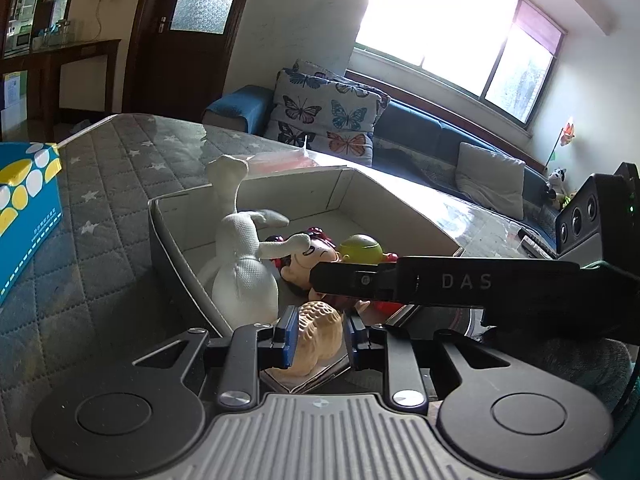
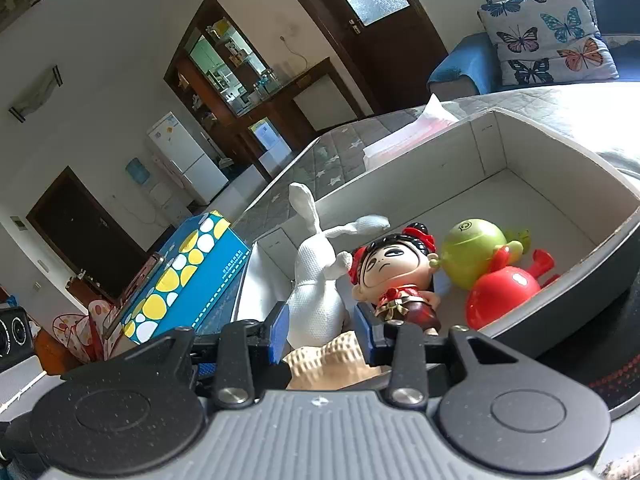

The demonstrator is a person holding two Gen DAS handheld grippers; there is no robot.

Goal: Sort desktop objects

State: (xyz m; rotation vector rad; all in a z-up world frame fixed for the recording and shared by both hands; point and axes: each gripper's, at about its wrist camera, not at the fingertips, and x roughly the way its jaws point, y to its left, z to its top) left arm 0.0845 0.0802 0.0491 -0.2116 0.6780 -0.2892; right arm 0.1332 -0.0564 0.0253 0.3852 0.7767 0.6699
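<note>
A white open box (image 1: 360,196) (image 2: 520,148) on the table holds a white plush rabbit (image 1: 244,264) (image 2: 316,280), a doll with black hair and red dress (image 1: 308,256) (image 2: 396,276), and a green-and-red toy (image 1: 360,246) (image 2: 488,268). A tan ridged toy (image 1: 316,336) (image 2: 332,360) lies at the box's near end. My left gripper (image 1: 320,336) has its blue pads on both sides of the tan toy. My right gripper (image 2: 322,332) hangs open just above the tan toy and rabbit; its black finger (image 1: 440,280) crosses the left wrist view.
A blue tissue box with yellow and white dots (image 1: 24,204) (image 2: 188,276) stands left of the white box on the grey quilted table cover (image 1: 112,184). A black speaker (image 1: 592,212) sits at right. A sofa with butterfly cushions (image 1: 324,112) lies behind.
</note>
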